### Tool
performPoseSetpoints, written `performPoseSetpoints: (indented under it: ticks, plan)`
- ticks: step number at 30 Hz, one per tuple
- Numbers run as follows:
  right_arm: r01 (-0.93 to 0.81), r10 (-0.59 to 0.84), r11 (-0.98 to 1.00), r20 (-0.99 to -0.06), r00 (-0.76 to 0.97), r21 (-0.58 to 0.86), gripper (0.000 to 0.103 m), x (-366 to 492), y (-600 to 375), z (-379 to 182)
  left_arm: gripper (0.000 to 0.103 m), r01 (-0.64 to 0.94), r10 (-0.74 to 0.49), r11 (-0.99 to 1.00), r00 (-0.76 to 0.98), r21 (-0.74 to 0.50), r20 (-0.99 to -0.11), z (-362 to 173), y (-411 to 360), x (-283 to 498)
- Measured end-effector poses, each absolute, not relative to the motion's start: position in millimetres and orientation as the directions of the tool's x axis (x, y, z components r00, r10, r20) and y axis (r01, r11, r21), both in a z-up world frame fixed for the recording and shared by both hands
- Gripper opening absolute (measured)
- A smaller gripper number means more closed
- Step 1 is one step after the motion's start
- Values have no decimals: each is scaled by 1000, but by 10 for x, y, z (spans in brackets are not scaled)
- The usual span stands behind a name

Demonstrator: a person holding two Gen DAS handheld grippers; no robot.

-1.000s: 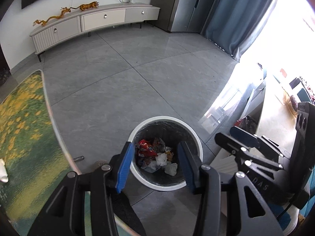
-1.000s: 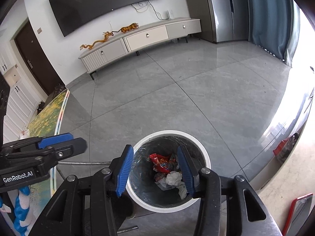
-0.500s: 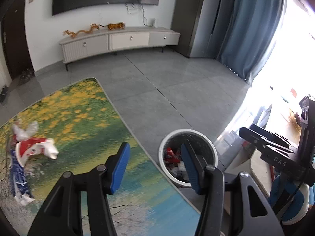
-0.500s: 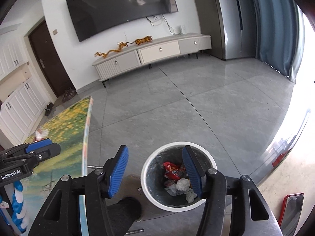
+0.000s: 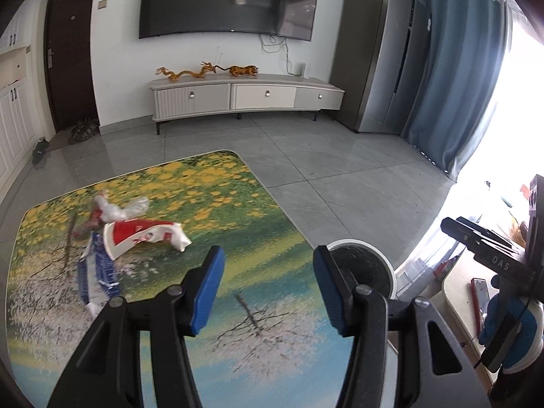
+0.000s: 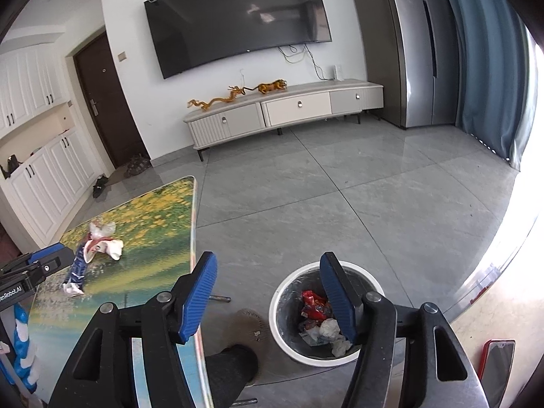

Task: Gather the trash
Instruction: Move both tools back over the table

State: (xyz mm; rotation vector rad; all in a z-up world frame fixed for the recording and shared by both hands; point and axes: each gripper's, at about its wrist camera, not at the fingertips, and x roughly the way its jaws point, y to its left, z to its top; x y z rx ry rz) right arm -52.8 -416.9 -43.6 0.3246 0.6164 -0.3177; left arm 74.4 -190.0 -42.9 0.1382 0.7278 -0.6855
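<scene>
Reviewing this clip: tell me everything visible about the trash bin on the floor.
The trash bin is a round, open-topped container with a thick white rim and a dark liner that looks like a plastic bag. It stands upright on the grey tiled floor, just off the corner of the painted table. Inside lie crumpled white paper and a red wrapper; it is far from full. Nothing grips it. In the right wrist view one blue pad hides part of it.
</scene>
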Motion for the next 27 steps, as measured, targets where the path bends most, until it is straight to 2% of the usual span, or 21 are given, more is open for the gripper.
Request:
performPoseSetpoints:
  ticks: [17, 27]
  plan:
    - [268, -146, 953, -555, 819, 144, 63, -600, -3551, -46, 52, 499, -475, 857, 669, -128, -572, -174, -869, 432]
    - [203, -113, 972, -525, 844, 117, 65, -571, -3249, 131, 56, 312, -342, 938, 764, -152, -546, -146, 115, 382]
